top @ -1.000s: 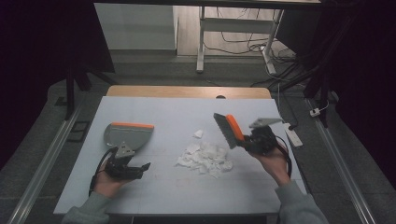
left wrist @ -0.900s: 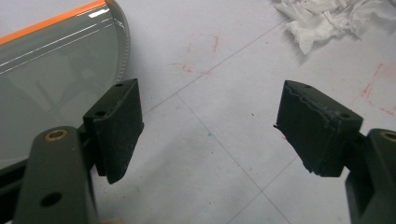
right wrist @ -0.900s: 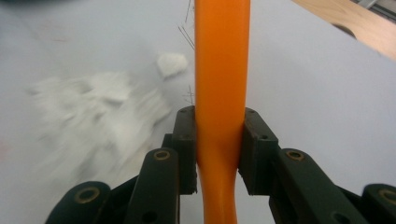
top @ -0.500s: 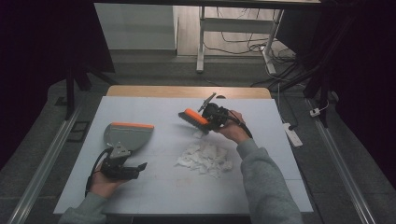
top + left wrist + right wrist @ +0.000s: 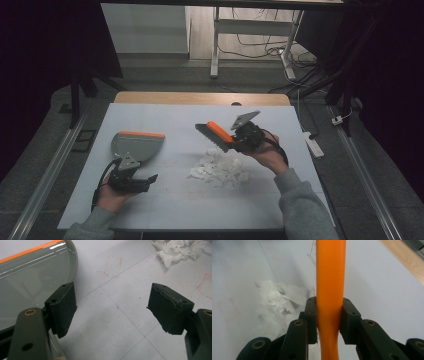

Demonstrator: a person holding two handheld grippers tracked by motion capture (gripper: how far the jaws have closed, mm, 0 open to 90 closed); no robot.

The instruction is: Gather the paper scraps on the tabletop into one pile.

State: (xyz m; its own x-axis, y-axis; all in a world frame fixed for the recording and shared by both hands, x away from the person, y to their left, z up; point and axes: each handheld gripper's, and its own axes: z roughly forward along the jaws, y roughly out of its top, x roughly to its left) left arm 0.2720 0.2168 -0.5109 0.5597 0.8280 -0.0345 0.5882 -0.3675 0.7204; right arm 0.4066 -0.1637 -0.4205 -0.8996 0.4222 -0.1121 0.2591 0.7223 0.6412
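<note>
- High view: I see the table point(image 5: 165, 200) with a white top. My right gripper point(image 5: 239, 141) is raised over its middle, clamping a brush point(image 5: 216, 135) with an orange handle and dark bristles, which points to the left. Just below the brush lies a pile of white paper scraps point(image 5: 220, 169). My left gripper point(image 5: 145, 178) rests low at the table's left side, its jaws apart and holding nothing. The grey dustpan point(image 5: 137, 145) with an orange edge lies flat just beyond it.
- Left gripper view: I see both black jaws spread wide over bare table. The dustpan point(image 5: 27, 285) lies at the left, partly behind the left jaw; whether the jaw touches it I cannot tell. The paper scraps point(image 5: 178, 250) sit at the upper right, well apart from the jaws.
- Right gripper view: I see the jaws pressed against both sides of the brush's orange handle point(image 5: 330, 287), which runs straight up from between them. The paper scraps point(image 5: 279, 300) lie blurred on the table to the left, beneath the handle.
</note>
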